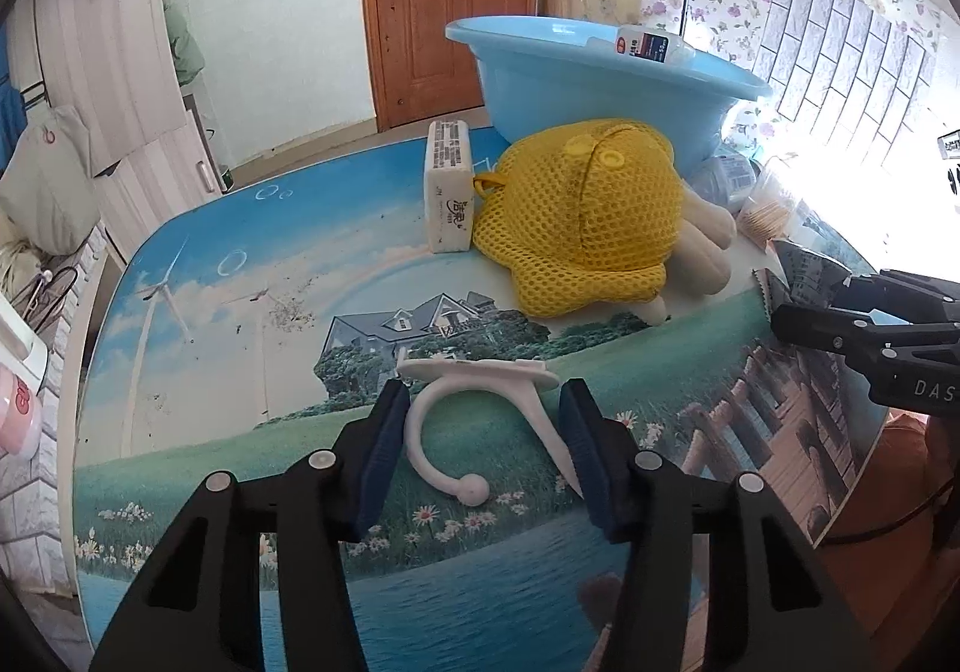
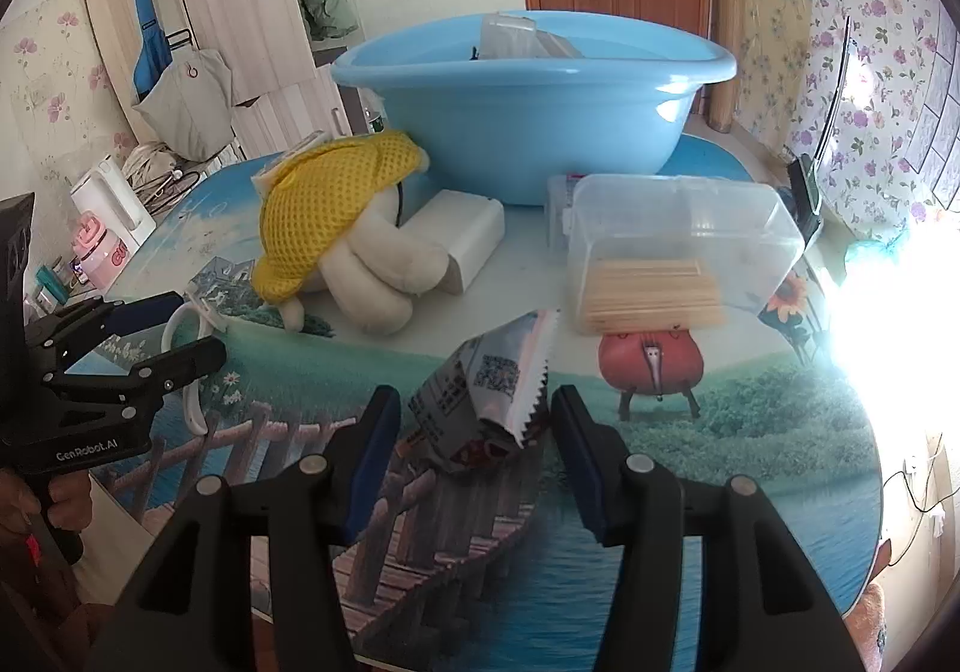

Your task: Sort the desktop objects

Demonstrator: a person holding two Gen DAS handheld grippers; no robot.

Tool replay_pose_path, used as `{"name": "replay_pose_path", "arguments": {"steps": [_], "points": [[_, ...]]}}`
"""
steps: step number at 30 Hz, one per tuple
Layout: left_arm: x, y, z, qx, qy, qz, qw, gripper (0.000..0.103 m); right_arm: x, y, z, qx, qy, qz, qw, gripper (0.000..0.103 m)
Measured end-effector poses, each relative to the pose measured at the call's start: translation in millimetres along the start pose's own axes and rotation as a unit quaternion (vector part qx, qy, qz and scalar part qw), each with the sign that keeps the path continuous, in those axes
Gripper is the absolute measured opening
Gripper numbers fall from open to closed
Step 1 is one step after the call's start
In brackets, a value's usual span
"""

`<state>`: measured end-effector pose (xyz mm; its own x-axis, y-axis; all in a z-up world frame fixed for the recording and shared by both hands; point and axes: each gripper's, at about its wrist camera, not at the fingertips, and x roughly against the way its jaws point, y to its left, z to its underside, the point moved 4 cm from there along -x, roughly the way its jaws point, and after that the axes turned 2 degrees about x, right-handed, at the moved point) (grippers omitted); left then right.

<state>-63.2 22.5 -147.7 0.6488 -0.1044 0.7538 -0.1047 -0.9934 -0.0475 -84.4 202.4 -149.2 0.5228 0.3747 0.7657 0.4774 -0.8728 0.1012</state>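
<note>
White plastic hook [image 1: 474, 420] lies flat on the printed table [image 1: 240, 312], between the pads of the left gripper [image 1: 480, 456]. Its flat base plate sits just past the fingertips, and its curved arm with a ball end bends back toward the camera. The jaws stand apart on either side of it. The right pad looks very close to the hook's straight prong, but I cannot tell whether it touches.

The hook should be light and stiff, with smooth plastic that could slide or flip if pinched off-centre. The straight prong or the base plate's edge looks the surest place to clamp; the thin curve may spring out.

The right gripper [image 2: 474, 432] has its fingers apart around a crinkled snack packet [image 2: 486, 390] with a serrated edge, and the pads are not pressing on it. The packet rests on the table, soft and light and likely to crumple; its folded body offers more to squeeze than the thin seam.

Behind these stand a blue basin [image 2: 528, 114] already holding a few things, a yellow mesh bag [image 1: 594, 216] over a plush toy [image 2: 384, 276], a clear box of toothpicks [image 2: 678, 258] and a white pack [image 1: 450, 186].
</note>
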Motion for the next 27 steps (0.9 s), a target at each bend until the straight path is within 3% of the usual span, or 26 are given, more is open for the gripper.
{"name": "replay_pose_path", "arguments": {"steps": [8, 10, 27], "points": [[0.6, 7.8, -2.4, 0.016, 0.000, 0.010, 0.9998, 0.050, 1.7, -4.7, 0.1, -0.016, -0.003, -0.007, 1.000, 0.046], [2.8, 7.7, -3.2, 0.017, -0.003, 0.006, 0.9998, 0.050, 3.4, -4.0, 0.1, -0.012, -0.007, -0.011, 1.000, 0.038], [35.4, 18.3, -24.6, 0.043, -0.041, 0.012, 0.9982, 0.050, 27.6, 7.2, -9.5, -0.003, -0.049, -0.030, 0.998, 0.035]]}}
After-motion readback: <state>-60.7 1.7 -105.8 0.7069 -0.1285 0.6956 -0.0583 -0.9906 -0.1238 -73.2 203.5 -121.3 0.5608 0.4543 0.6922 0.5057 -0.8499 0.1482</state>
